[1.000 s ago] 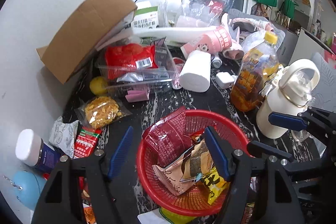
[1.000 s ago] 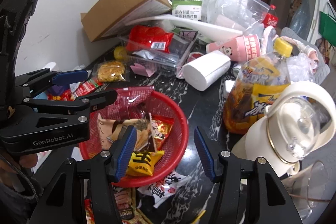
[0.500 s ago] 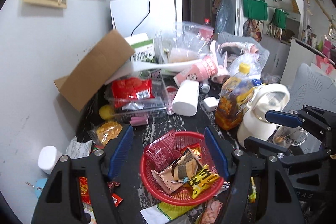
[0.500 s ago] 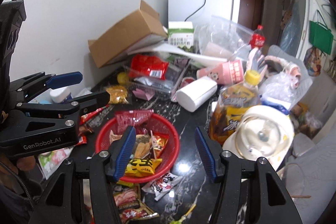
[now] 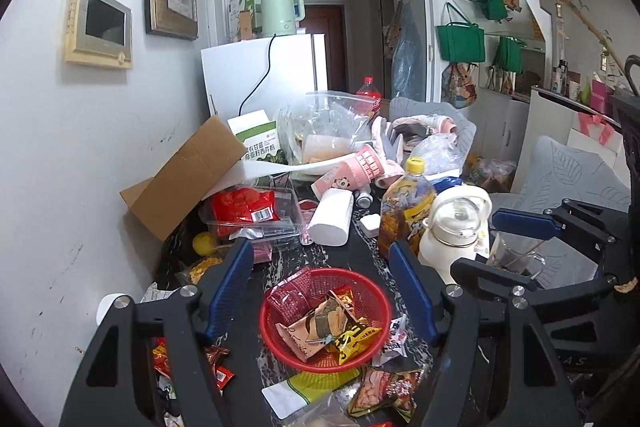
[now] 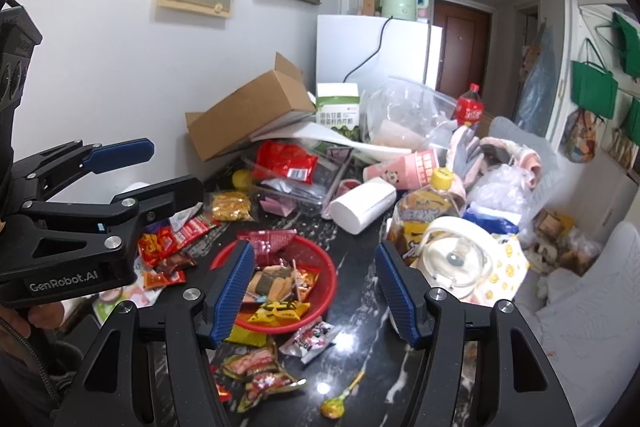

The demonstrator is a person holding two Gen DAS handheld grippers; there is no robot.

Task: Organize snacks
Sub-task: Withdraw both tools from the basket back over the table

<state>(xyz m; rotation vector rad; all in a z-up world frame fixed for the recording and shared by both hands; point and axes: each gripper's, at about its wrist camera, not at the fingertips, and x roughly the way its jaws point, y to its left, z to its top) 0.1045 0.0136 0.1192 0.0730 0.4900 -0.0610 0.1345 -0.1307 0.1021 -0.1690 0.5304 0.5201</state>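
A red mesh basket sits on the dark marble table and holds several snack packets, among them a yellow packet and a dark red pouch. More packets lie loose in front of it and to its left. My left gripper hovers open above and short of the basket, with nothing between its blue pads. Level with it on the right is my right gripper, its jaws opening and empty.
Behind the basket are a tilted cardboard box, a clear container with a red pack, a white tissue roll, a tea bottle and a cream jug. A lollipop lies near the front.
Both grippers have risen and drawn back from the basket, which now looks smaller and lower in both views. The right jaws have widened a little.
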